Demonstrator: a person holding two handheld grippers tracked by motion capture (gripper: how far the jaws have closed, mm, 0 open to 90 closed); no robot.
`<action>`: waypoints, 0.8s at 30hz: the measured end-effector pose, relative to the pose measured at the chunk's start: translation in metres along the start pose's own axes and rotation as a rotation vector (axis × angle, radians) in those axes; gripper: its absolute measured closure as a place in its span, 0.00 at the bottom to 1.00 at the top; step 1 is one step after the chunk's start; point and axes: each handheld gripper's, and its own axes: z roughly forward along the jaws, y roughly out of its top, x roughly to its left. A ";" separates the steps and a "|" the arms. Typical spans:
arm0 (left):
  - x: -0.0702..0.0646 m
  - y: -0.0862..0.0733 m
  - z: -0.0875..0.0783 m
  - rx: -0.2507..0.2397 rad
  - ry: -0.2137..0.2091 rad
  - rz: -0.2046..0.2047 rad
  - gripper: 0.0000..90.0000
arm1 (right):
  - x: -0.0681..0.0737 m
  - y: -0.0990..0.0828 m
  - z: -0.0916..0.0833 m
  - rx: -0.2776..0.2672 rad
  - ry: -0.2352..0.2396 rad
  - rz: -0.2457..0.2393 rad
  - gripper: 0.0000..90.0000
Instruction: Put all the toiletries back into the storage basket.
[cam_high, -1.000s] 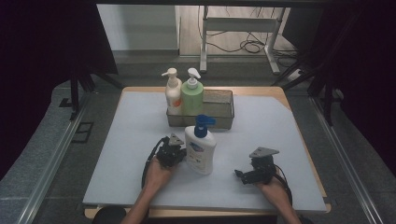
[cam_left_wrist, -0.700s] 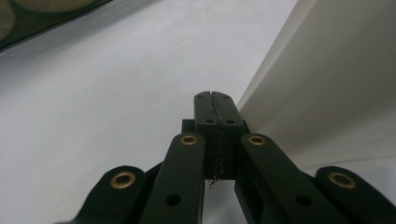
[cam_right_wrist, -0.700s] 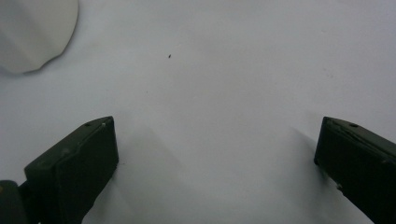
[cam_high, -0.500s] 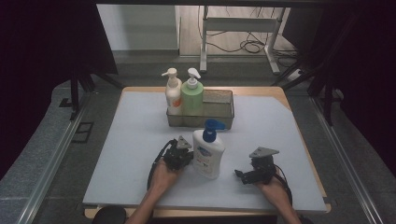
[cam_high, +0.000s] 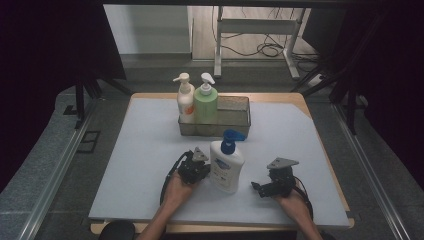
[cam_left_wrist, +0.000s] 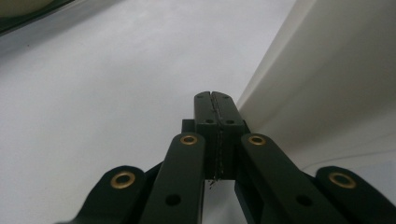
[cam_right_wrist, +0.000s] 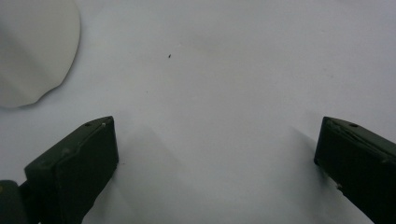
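A white lotion bottle (cam_high: 226, 166) with a blue pump top sits slanted on the white table mat (cam_high: 145, 150), pump toward the basket. My left gripper (cam_high: 202, 170) is against the bottle's left side. In the left gripper view its jaws (cam_left_wrist: 214, 100) are pressed together with nothing between them, and the bottle's white wall (cam_left_wrist: 327, 84) runs right beside them. My right gripper (cam_high: 256, 188) rests low on the mat to the right of the bottle, jaws open and empty (cam_right_wrist: 217, 135), with the bottle's rounded end (cam_right_wrist: 32, 51) at the upper left.
A dark mesh basket (cam_high: 235, 120) stands at the back of the mat. It holds a white pump bottle with an orange label (cam_high: 184, 100) and a green pump bottle (cam_high: 205, 102). Its right half is free. The mat's front edge lies just below both hands.
The white bottle has slid right and toward the front edge, and my left gripper has moved along beside it. The right gripper has stayed put.
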 end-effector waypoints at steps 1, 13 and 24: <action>0.000 0.000 -0.001 -0.001 0.001 0.003 0.99 | 0.000 0.000 0.000 0.000 0.000 0.000 0.00; 0.007 -0.007 -0.016 -0.039 0.038 -0.016 0.90 | 0.000 0.000 0.000 0.002 0.001 -0.001 0.00; 0.005 -0.015 -0.033 -0.044 0.069 -0.008 0.75 | 0.000 0.000 -0.003 -0.012 0.003 -0.007 0.07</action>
